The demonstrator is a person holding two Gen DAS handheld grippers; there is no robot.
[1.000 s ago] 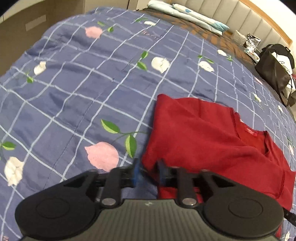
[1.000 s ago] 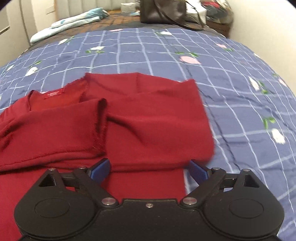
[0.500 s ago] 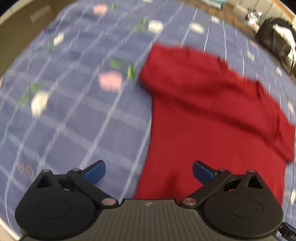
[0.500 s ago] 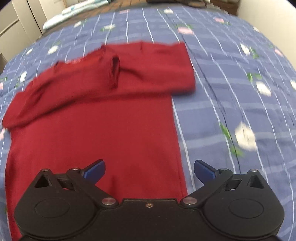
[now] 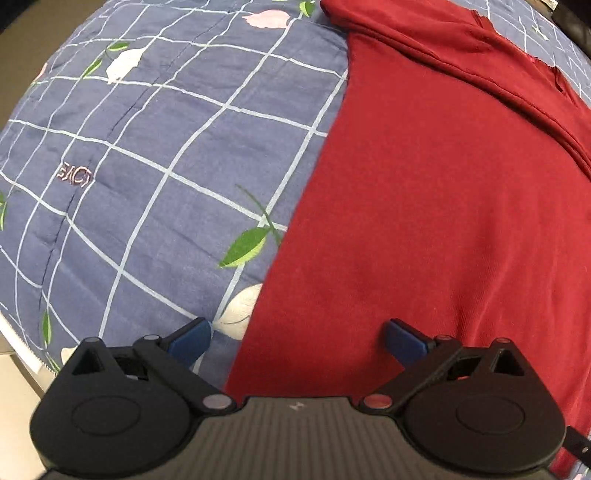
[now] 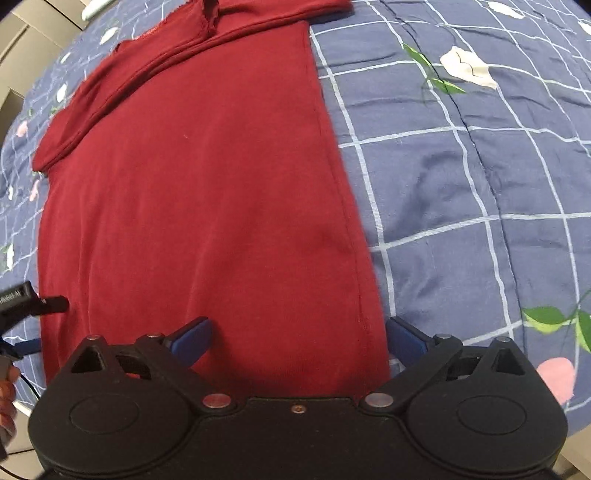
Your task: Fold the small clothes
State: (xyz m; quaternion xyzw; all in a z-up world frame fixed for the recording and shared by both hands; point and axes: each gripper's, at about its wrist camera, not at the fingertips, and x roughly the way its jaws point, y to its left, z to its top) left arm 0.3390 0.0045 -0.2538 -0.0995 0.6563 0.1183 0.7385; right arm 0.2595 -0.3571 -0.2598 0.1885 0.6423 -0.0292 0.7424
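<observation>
A dark red long-sleeved shirt (image 5: pixel 443 221) lies flat on a blue checked floral quilt (image 5: pixel 147 147), with its sleeves folded across the chest at the far end (image 6: pixel 236 18). My left gripper (image 5: pixel 297 341) hangs open over the shirt's left side edge near the hem, one finger over quilt and one over cloth. The right gripper (image 6: pixel 298 339) is open too and straddles the right side edge of the shirt (image 6: pixel 203 184). Neither holds anything. Part of the left gripper (image 6: pixel 22 302) and a hand (image 6: pixel 5 391) show at the left rim of the right wrist view.
The quilt's near edge and pale floor (image 5: pixel 18 387) show at lower left in the left wrist view. A black bag (image 5: pixel 576 22) sits at the far right. Cabinet fronts (image 6: pixel 22 44) stand beyond the bed. Bare quilt (image 6: pixel 480 184) stretches right of the shirt.
The left gripper let go of the red cloth and opened wide. Both grippers drew back along the shirt toward its hem and tipped to look steeply down.
</observation>
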